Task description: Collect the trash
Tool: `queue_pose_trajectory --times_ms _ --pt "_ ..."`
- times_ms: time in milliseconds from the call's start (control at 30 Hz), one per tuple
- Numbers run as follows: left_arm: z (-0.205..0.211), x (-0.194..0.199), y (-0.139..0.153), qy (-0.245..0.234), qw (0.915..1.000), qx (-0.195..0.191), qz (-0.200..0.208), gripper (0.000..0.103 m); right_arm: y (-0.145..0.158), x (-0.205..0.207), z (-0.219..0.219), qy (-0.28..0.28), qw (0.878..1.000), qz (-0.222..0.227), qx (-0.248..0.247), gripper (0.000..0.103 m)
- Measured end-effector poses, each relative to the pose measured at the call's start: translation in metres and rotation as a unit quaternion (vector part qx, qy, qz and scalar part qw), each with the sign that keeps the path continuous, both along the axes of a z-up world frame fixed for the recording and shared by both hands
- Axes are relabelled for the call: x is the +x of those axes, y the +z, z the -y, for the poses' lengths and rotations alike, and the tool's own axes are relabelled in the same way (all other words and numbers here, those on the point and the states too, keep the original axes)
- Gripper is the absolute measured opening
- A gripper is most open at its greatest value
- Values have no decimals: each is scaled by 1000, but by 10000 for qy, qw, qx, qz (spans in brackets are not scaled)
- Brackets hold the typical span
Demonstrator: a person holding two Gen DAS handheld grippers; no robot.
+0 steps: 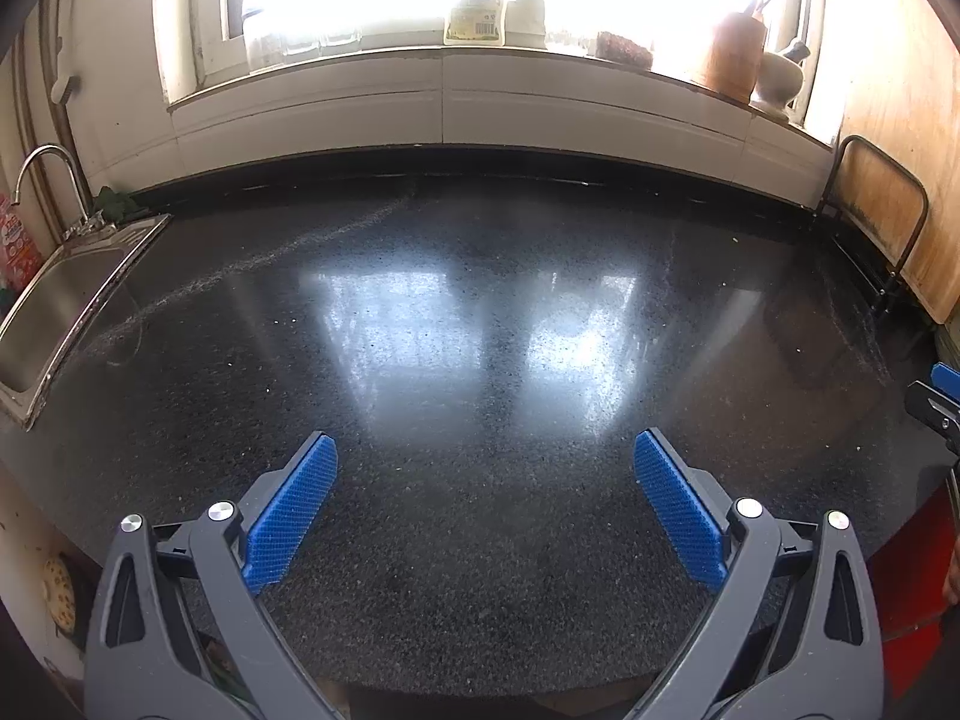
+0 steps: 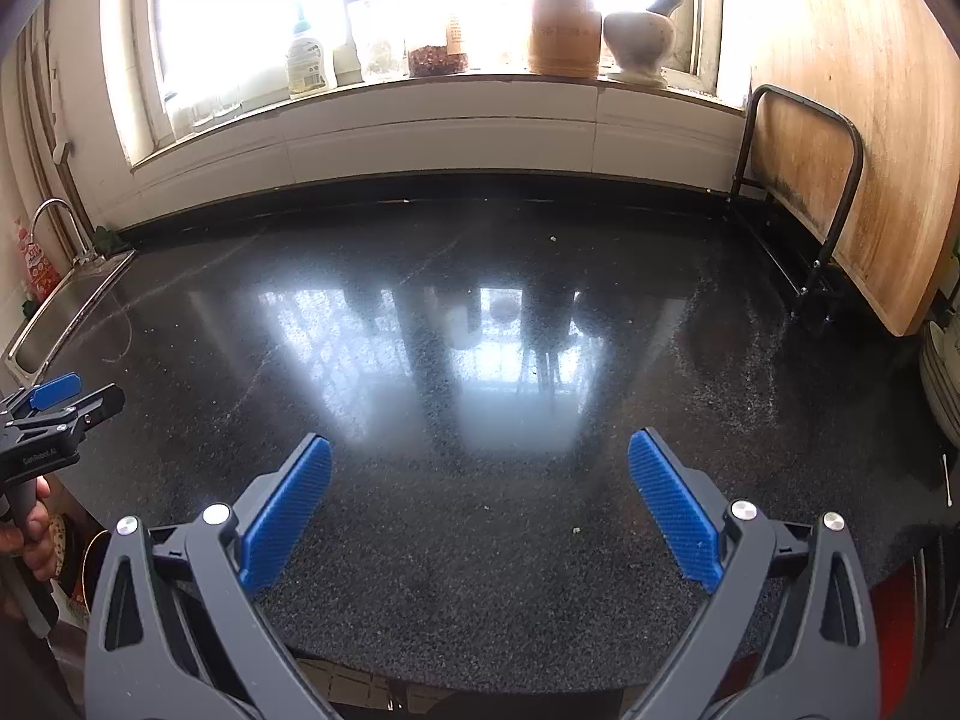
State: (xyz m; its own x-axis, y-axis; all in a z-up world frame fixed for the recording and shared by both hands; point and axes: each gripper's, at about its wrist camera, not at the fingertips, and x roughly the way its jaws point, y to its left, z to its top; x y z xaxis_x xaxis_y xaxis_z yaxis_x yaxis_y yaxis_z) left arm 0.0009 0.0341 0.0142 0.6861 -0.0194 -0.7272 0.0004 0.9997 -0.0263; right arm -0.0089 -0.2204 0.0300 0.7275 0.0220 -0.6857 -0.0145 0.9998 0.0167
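Observation:
My left gripper [image 1: 485, 450] is open and empty above the dark speckled countertop [image 1: 480, 312]. My right gripper [image 2: 480, 453] is open and empty above the same countertop [image 2: 480, 276]. Small pale crumbs lie on the counter: one [image 2: 575, 530] between my right fingers, one [image 2: 552, 238] near the back wall. A white cotton swab [image 2: 947, 480] lies at the counter's right edge. The left gripper also shows at the left edge of the right wrist view [image 2: 60, 402]; part of the right gripper shows at the right edge of the left wrist view [image 1: 936, 402].
A steel sink [image 1: 54, 300] with a faucet [image 1: 48, 174] is at the left. A wooden board [image 2: 852, 138] in a black rack [image 2: 834, 228] leans at the right. The windowsill holds a bottle [image 2: 306, 63], jars, a wooden utensil holder [image 2: 564, 30] and a mortar [image 2: 639, 36].

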Motion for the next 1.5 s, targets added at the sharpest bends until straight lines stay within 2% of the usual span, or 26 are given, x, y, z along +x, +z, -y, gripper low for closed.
queue_pose_trajectory --times_ms 1000,1500 --pt "2 -2 6 -44 10000 -43 48 96 5 -5 -4 -6 10000 19 -65 96" --pt "0 1 10 -145 9997 -192 -9 96 6 -4 -4 20 10000 56 -70 96"
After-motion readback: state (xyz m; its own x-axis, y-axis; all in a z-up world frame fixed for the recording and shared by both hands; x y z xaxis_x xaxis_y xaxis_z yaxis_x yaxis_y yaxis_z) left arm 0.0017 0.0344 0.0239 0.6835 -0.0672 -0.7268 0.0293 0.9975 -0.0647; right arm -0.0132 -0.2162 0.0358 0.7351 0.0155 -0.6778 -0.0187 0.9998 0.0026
